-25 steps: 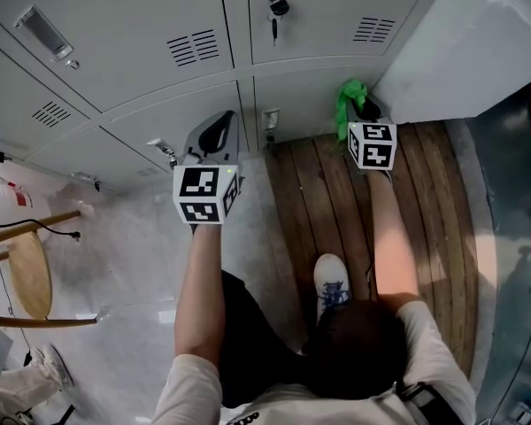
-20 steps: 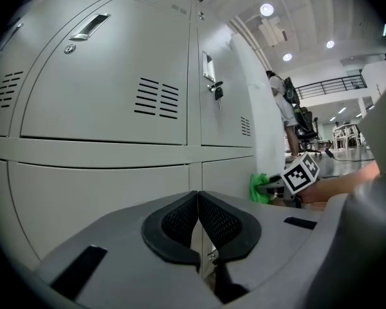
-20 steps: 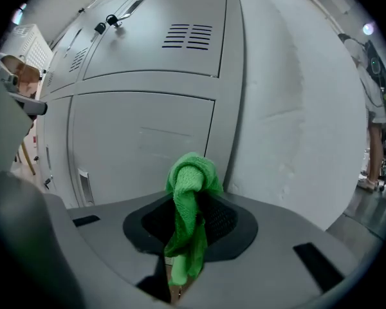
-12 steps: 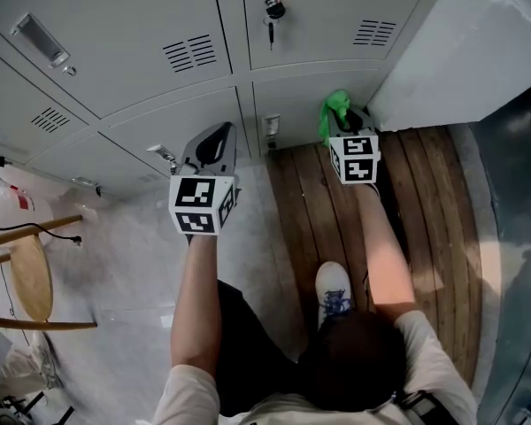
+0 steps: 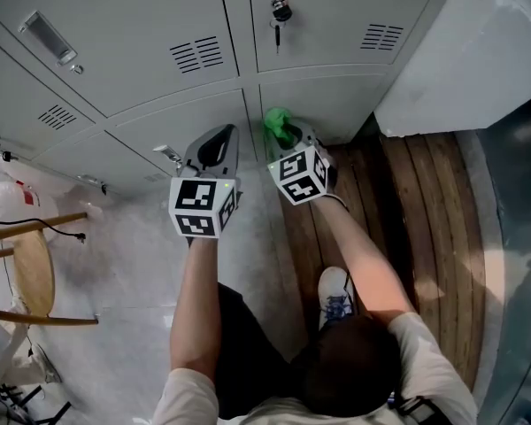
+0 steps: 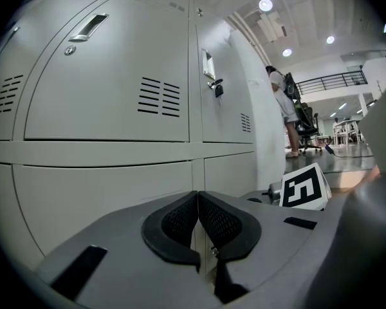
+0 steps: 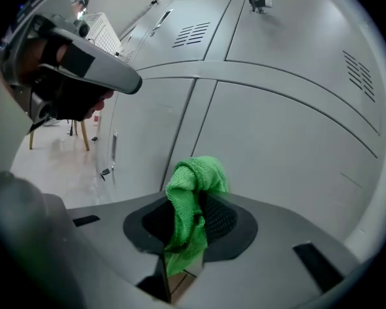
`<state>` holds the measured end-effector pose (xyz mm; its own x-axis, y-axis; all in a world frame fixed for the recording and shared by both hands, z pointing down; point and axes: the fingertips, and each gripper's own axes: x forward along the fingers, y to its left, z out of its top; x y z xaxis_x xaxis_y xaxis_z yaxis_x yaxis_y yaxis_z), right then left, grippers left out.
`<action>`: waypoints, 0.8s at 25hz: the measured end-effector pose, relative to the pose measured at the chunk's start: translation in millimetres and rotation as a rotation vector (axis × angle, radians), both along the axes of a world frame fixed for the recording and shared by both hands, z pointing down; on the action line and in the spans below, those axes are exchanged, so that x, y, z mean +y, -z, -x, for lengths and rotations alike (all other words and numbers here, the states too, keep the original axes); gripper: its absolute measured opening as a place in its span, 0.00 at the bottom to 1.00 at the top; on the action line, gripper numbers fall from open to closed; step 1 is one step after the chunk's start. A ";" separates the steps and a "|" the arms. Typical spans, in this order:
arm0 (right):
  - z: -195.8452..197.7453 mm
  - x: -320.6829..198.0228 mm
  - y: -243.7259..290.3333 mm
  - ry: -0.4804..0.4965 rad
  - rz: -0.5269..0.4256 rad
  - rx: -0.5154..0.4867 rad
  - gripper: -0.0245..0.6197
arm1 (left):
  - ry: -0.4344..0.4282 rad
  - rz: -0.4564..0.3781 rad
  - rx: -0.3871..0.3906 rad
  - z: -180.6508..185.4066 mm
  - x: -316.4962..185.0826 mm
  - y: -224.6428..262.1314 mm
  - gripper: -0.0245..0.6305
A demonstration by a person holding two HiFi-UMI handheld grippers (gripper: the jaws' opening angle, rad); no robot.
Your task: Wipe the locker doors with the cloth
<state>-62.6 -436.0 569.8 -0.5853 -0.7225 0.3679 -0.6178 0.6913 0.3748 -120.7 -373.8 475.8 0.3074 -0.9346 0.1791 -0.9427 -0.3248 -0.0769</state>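
A bank of pale grey locker doors (image 5: 186,104) fills the top of the head view. My right gripper (image 5: 285,134) is shut on a bunched green cloth (image 5: 276,120) and holds it against the bottom-row door (image 5: 323,104) near its left edge. In the right gripper view the cloth (image 7: 192,198) sticks up between the jaws, close to the door panel (image 7: 276,153). My left gripper (image 5: 214,142) is shut and holds nothing, hovering before the lower door to the left (image 6: 103,192). Its pads (image 6: 180,221) meet with no gap.
A key hangs in the upper door's lock (image 5: 280,11). An open locker door (image 5: 460,60) juts out at the right over wooden slats (image 5: 407,202). A wooden stool (image 5: 26,273) stands at the left. The person's shoe (image 5: 334,292) rests below.
My right gripper has swept left along the bottom locker door with the cloth, from beside the open door to the seam by the left gripper. The left gripper has barely moved.
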 end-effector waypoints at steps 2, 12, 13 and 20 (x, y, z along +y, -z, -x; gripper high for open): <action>5.7 3.3 1.5 0.018 0.012 -0.006 0.17 | 0.000 0.001 -0.004 0.9 -0.4 -0.9 0.07; -60.5 -22.7 -16.5 -0.099 0.021 0.015 0.16 | -0.003 0.018 0.017 -12.3 -12.4 -13.9 0.07; -75.7 -28.6 -22.4 -0.136 0.028 0.023 0.17 | -0.004 0.021 0.020 -14.9 -14.0 -16.4 0.07; -172.2 -64.9 -49.9 -0.347 0.062 0.050 0.17 | -0.014 0.042 0.040 -31.2 -24.0 -34.1 0.07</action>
